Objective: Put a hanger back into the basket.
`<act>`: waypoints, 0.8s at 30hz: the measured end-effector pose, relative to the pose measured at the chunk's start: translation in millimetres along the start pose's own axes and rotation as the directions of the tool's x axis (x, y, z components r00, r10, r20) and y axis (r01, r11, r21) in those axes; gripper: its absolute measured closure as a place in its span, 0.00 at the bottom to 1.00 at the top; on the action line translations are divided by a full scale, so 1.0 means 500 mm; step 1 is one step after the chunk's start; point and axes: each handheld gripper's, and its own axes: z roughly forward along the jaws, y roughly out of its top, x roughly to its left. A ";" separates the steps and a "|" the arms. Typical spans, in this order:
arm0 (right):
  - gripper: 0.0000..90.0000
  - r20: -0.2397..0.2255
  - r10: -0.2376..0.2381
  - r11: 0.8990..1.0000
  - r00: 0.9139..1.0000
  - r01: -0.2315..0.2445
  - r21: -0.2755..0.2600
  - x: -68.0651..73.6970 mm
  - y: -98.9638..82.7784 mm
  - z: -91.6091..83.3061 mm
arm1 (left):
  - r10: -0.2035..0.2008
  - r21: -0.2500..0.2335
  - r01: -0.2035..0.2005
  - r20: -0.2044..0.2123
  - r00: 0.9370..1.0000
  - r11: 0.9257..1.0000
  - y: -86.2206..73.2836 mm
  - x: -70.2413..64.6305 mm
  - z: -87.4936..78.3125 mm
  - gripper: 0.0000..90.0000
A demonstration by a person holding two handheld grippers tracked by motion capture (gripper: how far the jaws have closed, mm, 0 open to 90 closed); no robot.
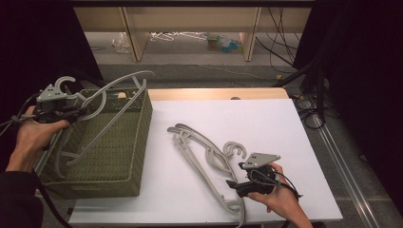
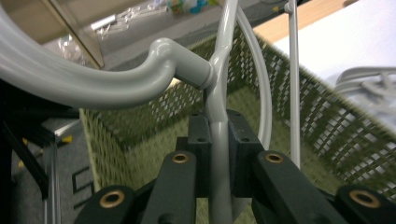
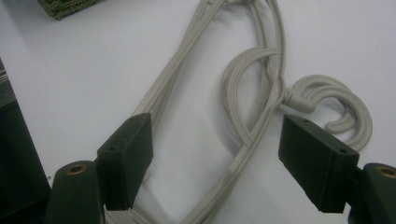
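Clearly, left gripper (image 2: 219, 154) clamps a hanger (image 1: 111, 95) above the basket (image 1: 138, 142); its arm may snag the rim. Right gripper (image 3: 215, 154) gapes empty.

One grey plastic hanger (image 1: 111, 102) is raised over the basket, clamped by its neck in the left gripper (image 1: 78, 107). On the white table (image 1: 266, 118) lies a pile of grey hangers (image 1: 204, 159); two hooks show side by side, so at least two are there, and the overlapping arms make an exact count impossible. There is one olive woven basket (image 1: 128, 156). Two handheld grippers are present: the left one and the right gripper (image 1: 237, 183), each held in one hand, so two hands.
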 end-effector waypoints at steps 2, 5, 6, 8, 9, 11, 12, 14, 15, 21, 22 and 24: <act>0.30 -0.010 0.006 1.000 1.000 -0.005 0.019 -0.002 0.001 -0.002 | -0.007 0.017 0.007 -0.007 1.000 1.000 -0.011 0.004 0.007 0.91; 0.30 -0.009 0.004 1.000 1.000 -0.004 0.019 -0.003 0.000 -0.003 | -0.014 0.047 0.015 -0.023 1.000 0.999 -0.024 0.008 0.014 0.91; 0.30 -0.013 0.007 1.000 1.000 -0.007 0.022 -0.003 0.000 -0.004 | -0.014 0.059 0.015 -0.030 0.999 0.998 -0.029 0.010 0.016 0.91; 0.30 -0.006 0.000 1.000 1.000 0.000 0.016 -0.005 0.000 -0.003 | -0.011 0.079 0.014 -0.040 0.999 0.997 -0.038 0.011 0.022 0.91; 0.30 -0.010 0.005 1.000 1.000 -0.005 0.021 -0.005 0.000 -0.004 | -0.012 0.090 0.016 -0.044 0.999 0.996 -0.042 0.012 0.025 0.91; 0.30 -0.010 0.002 1.000 1.000 -0.002 0.022 -0.005 0.000 -0.003 | -0.019 0.108 0.025 -0.052 0.998 0.994 -0.049 0.012 0.032 0.91; 0.30 -0.011 0.005 1.000 1.000 -0.005 0.025 -0.005 0.000 -0.003 | -0.030 0.115 0.036 -0.054 0.998 0.993 -0.053 0.012 0.037 0.91; 0.30 0.001 0.001 1.000 1.000 -0.001 0.005 -0.004 -0.002 0.002 | -0.048 0.120 0.055 -0.062 0.997 0.991 -0.060 0.012 0.046 0.91; 0.30 -0.001 0.003 1.000 1.000 -0.003 0.008 -0.003 -0.002 0.001 | -0.045 0.122 0.053 -0.066 0.997 0.991 -0.063 0.012 0.048 0.91; 0.30 -0.009 -0.003 1.000 1.000 0.003 0.022 -0.007 -0.002 -0.001 | -0.042 0.160 0.053 -0.069 0.997 0.986 -0.081 0.010 0.064 0.91; 0.30 -0.009 0.002 1.000 1.000 -0.002 0.025 -0.006 -0.002 -0.001 | -0.046 0.164 0.056 -0.066 0.997 0.985 -0.084 0.010 0.066 0.91; 0.30 -0.011 0.007 1.000 1.000 -0.006 0.030 -0.007 -0.002 -0.002 | -0.040 0.174 0.048 -0.049 0.998 0.984 -0.090 0.008 0.074 0.91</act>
